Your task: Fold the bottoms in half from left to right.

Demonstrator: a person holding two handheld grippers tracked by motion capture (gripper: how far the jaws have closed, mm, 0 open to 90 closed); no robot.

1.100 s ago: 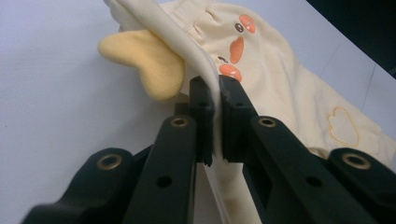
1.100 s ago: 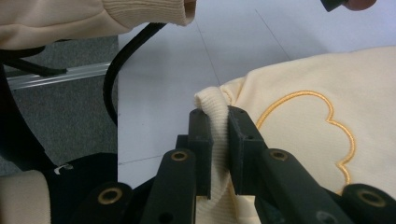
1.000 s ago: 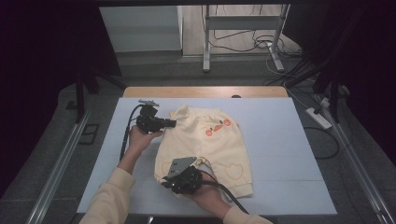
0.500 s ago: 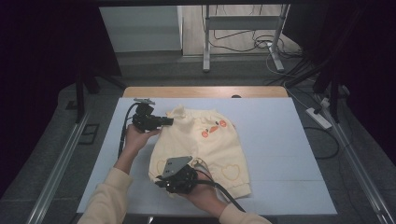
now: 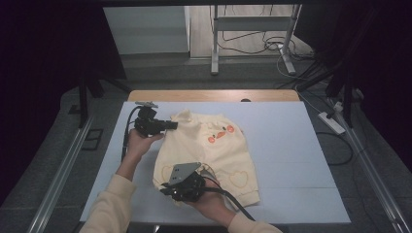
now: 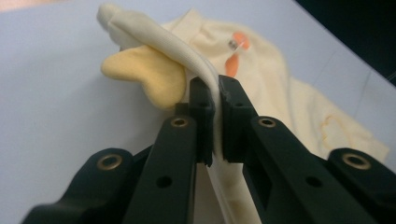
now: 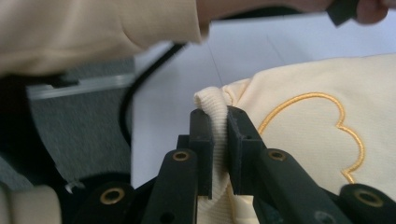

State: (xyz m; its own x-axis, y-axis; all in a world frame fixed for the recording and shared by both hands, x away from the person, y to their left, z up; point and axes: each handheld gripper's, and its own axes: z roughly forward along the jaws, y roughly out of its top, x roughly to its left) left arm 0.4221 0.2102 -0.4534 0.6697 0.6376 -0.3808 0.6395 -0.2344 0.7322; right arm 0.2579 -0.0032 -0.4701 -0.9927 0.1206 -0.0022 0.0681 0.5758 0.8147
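A pale yellow child's garment (image 5: 209, 145) with orange motifs and heart outlines lies on the white table cover (image 5: 291, 145). My left gripper (image 5: 170, 125) holds its far left corner; its jaws are shut on the ribbed edge of the garment (image 6: 163, 46), a yellow flap hanging beside them. My right gripper (image 5: 167, 187) holds the near left corner, shut on the ribbed cuff (image 7: 212, 112) next to an orange embroidered outline (image 7: 327, 126).
The person's cream sleeve (image 7: 93, 28) and a black cable (image 7: 140, 88) cross the right gripper view. The table's left edge and a metal rail (image 5: 58, 174) lie beyond the left hand. Open cover stretches to the right of the garment.
Both grippers have moved left, dragging the garment's left side with them; the garment now lies more slanted across the cover.
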